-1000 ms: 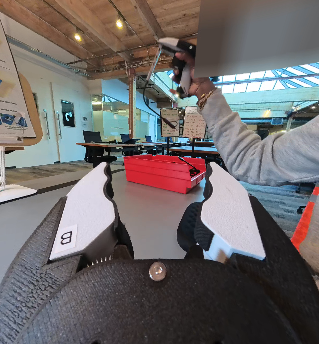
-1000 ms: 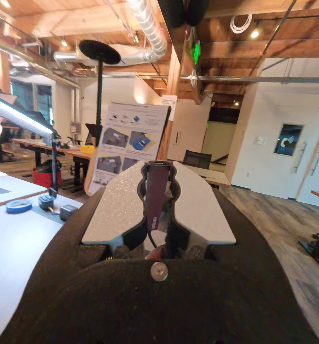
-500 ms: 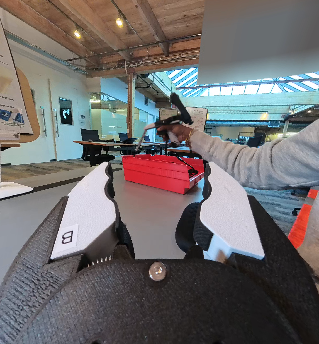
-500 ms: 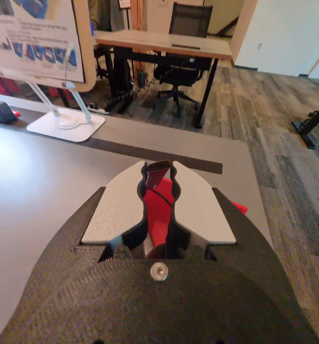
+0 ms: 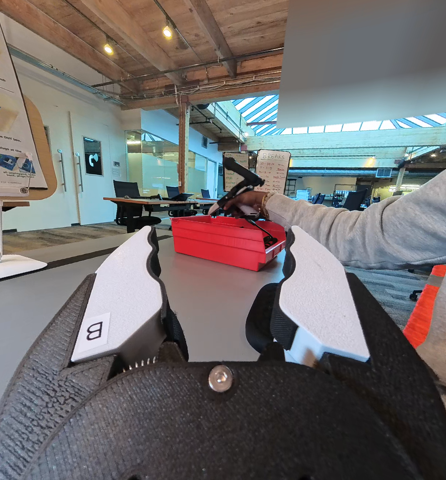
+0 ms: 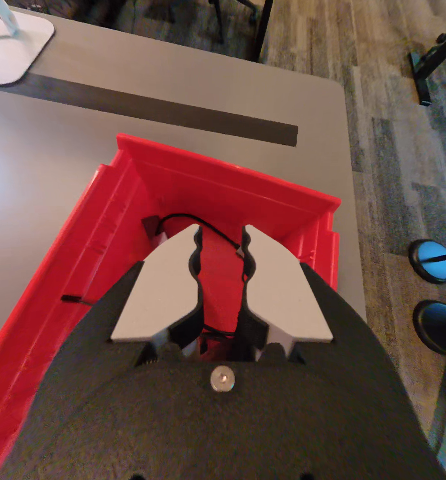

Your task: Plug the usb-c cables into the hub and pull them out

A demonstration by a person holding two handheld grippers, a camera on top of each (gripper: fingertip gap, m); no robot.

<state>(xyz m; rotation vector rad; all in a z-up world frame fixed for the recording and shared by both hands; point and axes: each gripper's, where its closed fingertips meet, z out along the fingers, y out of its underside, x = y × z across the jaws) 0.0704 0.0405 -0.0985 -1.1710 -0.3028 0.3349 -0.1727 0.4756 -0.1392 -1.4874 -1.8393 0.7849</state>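
Observation:
My right gripper [image 6: 221,228] is open and empty, pointing down into a red bin [image 6: 232,171]. A dark hub [image 6: 149,224] lies at the bin's far end, partly hidden by my left finger. Its thin black cable [image 6: 190,217] curves across to a small plug [image 6: 238,250] by my right finger. Another black plug [image 6: 68,298] rests against the bin's left wall. My left gripper [image 5: 220,230] is open and empty, low over the grey table [image 5: 211,298], pointing at the red bin [image 5: 224,244]. In the left wrist view the right gripper [image 5: 216,207] hangs over the bin in a hand.
A white stand base [image 6: 11,52] with a sign board [image 5: 3,104] stands on the table left of the bin. A dark strip [image 6: 164,111] crosses the table behind the bin. The table's right edge [image 6: 346,155] is close to the bin. A grey sleeve [image 5: 372,233] reaches in from the right. Measured from the fingertips, the black plug [image 6: 68,298] is 12 cm or so from the right gripper and 40 cm from the left. The dark hub [image 6: 149,224] lies some 12 cm from my right tips, 45 cm from my left tips.
The right gripper has swung down from overhead to the red bin and opened, letting go of the hub, which now lies in the bin. The left gripper has stayed put.

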